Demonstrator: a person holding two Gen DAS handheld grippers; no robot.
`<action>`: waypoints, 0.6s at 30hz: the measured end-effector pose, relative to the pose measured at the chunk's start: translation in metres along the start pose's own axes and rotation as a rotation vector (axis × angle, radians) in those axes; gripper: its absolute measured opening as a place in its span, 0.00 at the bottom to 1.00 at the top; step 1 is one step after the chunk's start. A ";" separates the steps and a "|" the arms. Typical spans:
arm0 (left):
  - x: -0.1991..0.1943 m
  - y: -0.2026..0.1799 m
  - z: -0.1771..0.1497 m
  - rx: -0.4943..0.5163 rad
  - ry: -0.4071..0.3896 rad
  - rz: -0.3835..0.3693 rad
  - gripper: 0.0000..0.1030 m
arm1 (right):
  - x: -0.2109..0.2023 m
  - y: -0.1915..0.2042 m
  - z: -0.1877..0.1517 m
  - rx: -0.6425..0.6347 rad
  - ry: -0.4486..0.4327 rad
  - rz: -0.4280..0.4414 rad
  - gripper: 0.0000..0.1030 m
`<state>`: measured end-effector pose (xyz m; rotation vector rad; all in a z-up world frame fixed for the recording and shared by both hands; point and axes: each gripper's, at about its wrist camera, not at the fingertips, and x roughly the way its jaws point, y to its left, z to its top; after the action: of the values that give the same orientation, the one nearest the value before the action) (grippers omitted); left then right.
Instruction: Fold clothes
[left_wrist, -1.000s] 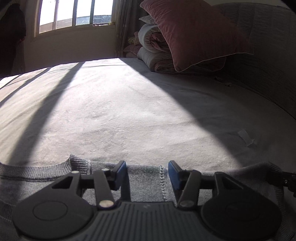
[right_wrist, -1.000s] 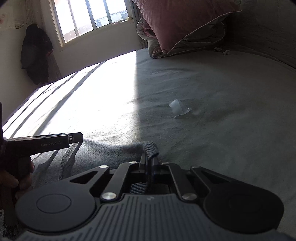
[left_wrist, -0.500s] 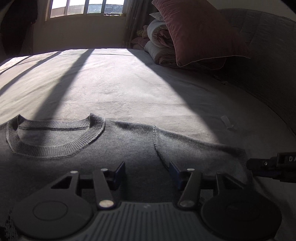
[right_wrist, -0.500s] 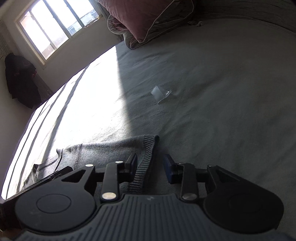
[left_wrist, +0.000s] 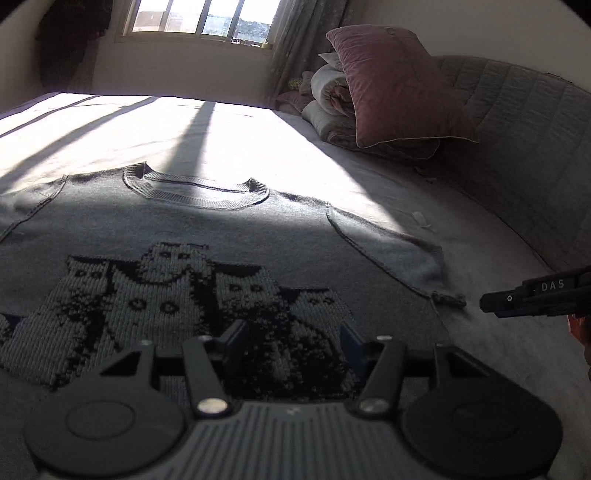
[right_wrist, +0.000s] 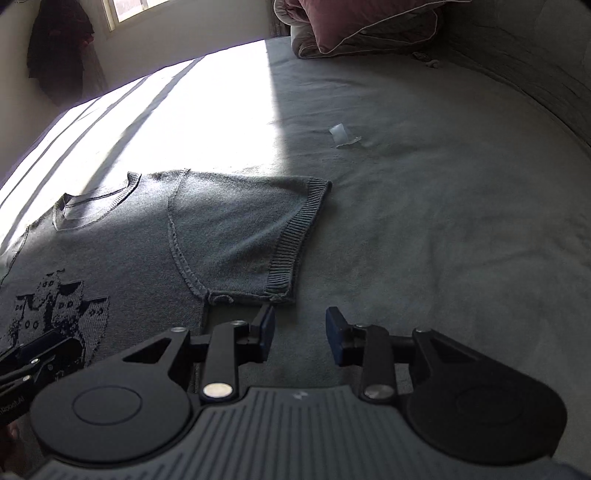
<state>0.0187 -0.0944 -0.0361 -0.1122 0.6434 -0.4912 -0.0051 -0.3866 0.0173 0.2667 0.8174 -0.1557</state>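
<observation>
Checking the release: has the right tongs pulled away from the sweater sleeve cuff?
Yes. The right tongs now sit empty, nearer the camera than the sleeve cuff.

We see a grey bed (right_wrist: 424, 229), part sunlit, part shaded. On it a grey sweater (left_wrist: 229, 236) lies flat, front up. A small clear scrap (right_wrist: 341, 134) lies apart from its sleeve. A pink pillow (left_wrist: 391, 81) leans on folded bedding (left_wrist: 328, 110) at the far end.

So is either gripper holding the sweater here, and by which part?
Nothing is held. The right gripper stands open just short of the sleeve; the left gripper's jaws are opening over the sweater, empty.
</observation>
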 end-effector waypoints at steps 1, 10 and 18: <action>-0.010 0.010 -0.001 -0.005 -0.012 0.021 0.56 | -0.009 0.007 -0.004 -0.010 -0.016 0.033 0.36; -0.064 0.103 -0.025 -0.124 -0.031 0.205 0.56 | -0.023 0.098 -0.056 -0.110 -0.021 0.164 0.42; -0.118 0.130 -0.066 -0.045 -0.024 0.217 0.56 | -0.027 0.117 -0.116 -0.166 0.031 0.147 0.43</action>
<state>-0.0495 0.0790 -0.0563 -0.0889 0.6346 -0.2655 -0.0766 -0.2396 -0.0180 0.1716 0.8329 0.0543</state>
